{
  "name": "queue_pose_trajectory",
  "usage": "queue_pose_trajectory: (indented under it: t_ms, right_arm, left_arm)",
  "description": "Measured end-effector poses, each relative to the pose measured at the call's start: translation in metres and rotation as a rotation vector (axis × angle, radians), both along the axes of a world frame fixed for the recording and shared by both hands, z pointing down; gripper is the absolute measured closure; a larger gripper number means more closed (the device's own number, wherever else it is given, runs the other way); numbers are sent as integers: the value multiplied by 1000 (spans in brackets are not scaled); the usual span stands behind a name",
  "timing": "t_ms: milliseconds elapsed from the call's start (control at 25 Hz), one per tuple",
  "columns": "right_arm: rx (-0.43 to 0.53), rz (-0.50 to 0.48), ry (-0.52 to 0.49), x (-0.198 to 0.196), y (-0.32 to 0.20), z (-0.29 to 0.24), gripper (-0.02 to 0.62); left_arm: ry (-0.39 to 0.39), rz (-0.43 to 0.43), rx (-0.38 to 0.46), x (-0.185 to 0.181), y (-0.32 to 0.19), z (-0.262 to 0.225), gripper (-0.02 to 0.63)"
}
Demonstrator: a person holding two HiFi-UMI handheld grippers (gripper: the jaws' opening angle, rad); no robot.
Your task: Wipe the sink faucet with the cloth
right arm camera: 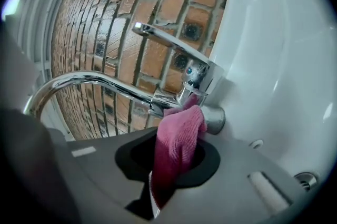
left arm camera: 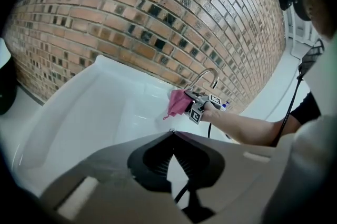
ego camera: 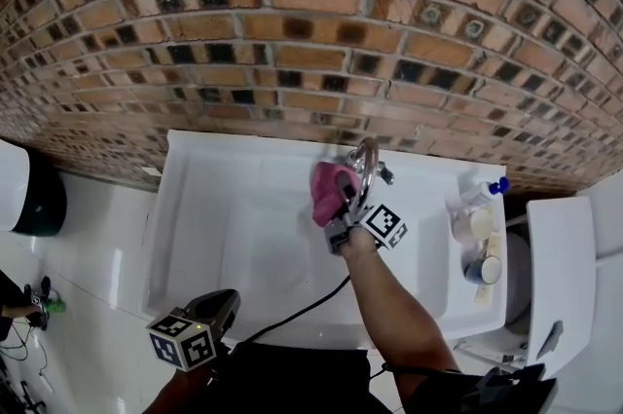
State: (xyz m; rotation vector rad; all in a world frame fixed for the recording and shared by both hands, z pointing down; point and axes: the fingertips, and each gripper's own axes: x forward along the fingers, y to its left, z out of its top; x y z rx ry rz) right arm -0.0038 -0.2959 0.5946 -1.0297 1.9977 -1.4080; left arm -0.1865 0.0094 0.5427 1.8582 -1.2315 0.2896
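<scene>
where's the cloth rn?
Head view, right of centre: the pink cloth is held in the right gripper, its tip against the faucet base at the back rim of the sink.

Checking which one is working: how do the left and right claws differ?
Left claw is shut, empty; right claw is shut on the pink terry cloth. Left sits back at the white sink's near rim; right is up at the curved chrome faucet. Both are shut.
</scene>
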Motion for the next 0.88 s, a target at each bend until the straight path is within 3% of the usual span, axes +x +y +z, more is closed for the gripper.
queue_pose_trajectory:
  t_ms: [200, 600, 880]
  right_arm:
    - [8, -22, -11, -1, 0, -7, 540]
    - [111, -65, -83, -2, 4, -50, 540]
    - [124, -111, -46, 9, 39, -58, 540]
  left_arm:
    - [8, 20, 2, 6, -11, -1, 601]
    - [31, 63, 23, 23, -20, -5, 602]
    - [57, 58, 62, 23, -17, -13, 602]
